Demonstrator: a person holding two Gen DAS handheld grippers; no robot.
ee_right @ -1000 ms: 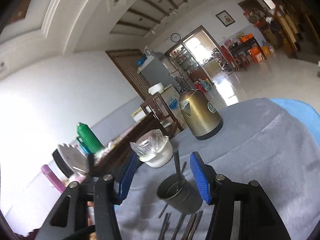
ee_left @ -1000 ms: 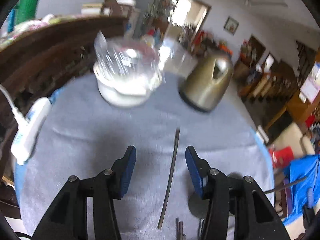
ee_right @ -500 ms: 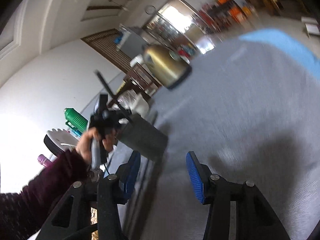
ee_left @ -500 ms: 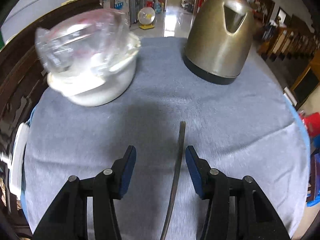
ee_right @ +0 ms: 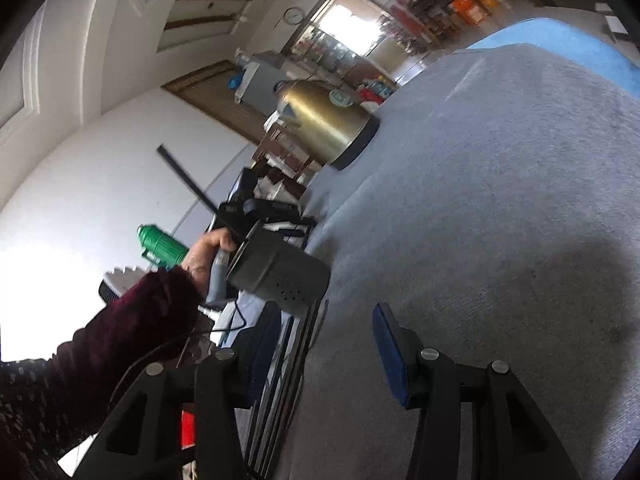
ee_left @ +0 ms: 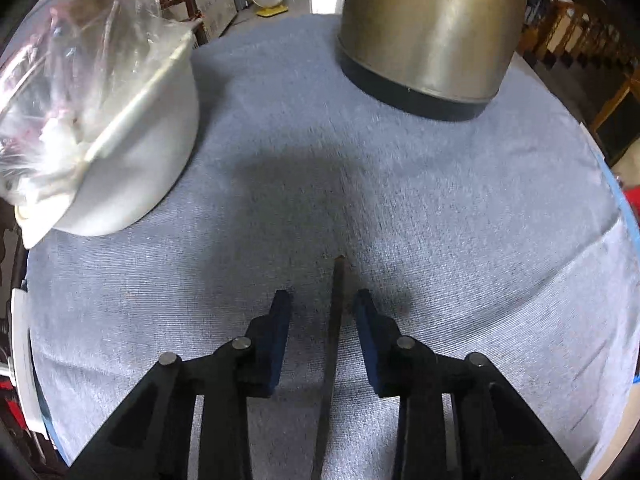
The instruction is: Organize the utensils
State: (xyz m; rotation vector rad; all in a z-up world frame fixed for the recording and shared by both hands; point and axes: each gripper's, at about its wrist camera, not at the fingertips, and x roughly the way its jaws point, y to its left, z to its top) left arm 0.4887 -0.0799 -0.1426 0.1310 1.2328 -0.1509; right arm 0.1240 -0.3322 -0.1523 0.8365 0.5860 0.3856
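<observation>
The left tongs (ee_left: 320,300) point steeply down at the grey-clothed surface (ee_left: 460,220), and their blue pads (ee_left: 280,320) have just been closing; they stand at a narrow gap with a dark chopstick (ee_left: 336,308) lying between them. The pads do not press on it: a strip of cloth shows on either side of the stick, which lies flat with its tip just past the pad ends. Beyond, a white bowl (ee_left: 140,152) with a clear plastic bag (ee_left: 68,80) in it sits to the left, and a brass-coloured kettle (ee_left: 432,32) stands to the right, both well apart from the stick.

The right tongs (ee_right: 324,336) are held low over the same surface (ee_right: 500,200), the view tilted. Their jaws stand about half apart and nothing sits between the pads. Just ahead of the left pad, a dark metal cup (ee_right: 280,276) with small holes in its wall stands on the cloth, and one chopstick (ee_right: 188,184) sticks out of its mouth. More dark chopsticks (ee_right: 296,340) lie on the cloth beside that cup, next to the left pad. A hand (ee_right: 208,256) in a dark red sleeve (ee_right: 132,328) grips the grey handle of the other tool behind the cup. The kettle (ee_right: 320,120) stands farther back, and a green bottle (ee_right: 160,244) shows beyond the hand.
</observation>
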